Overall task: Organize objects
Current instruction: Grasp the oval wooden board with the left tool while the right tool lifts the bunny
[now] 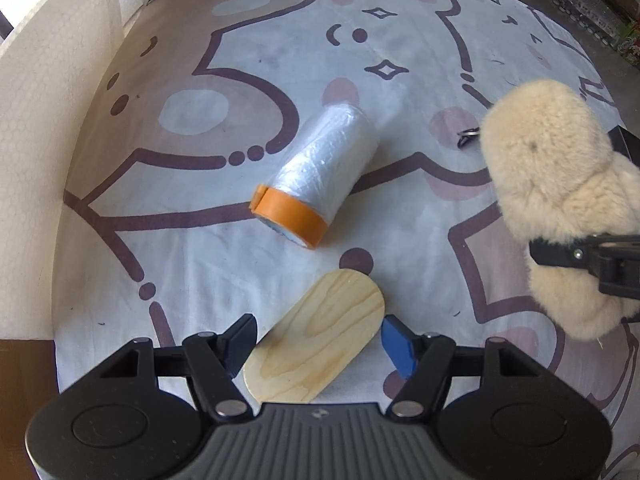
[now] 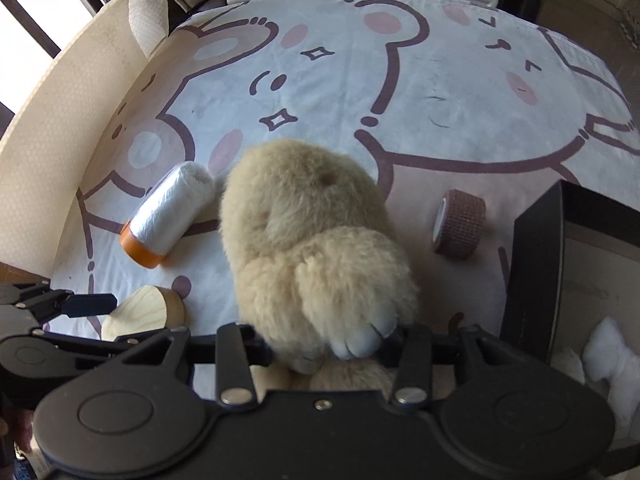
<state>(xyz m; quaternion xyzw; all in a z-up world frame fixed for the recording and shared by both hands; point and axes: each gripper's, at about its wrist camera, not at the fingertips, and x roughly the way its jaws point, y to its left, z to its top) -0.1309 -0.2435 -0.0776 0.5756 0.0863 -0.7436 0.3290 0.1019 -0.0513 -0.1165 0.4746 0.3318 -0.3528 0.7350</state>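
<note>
Right gripper (image 2: 326,350) has its jaws clamped on the fluffy beige plush toy (image 2: 312,232), left gripper (image 1: 318,344) jaws pinch the oval wooden block (image 1: 316,354) on the cartoon-print bench (image 1: 400,60).

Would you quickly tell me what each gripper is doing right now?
Left gripper: closed on the wooden block.
Right gripper: closed on the plush toy, held off the cloth.
</note>
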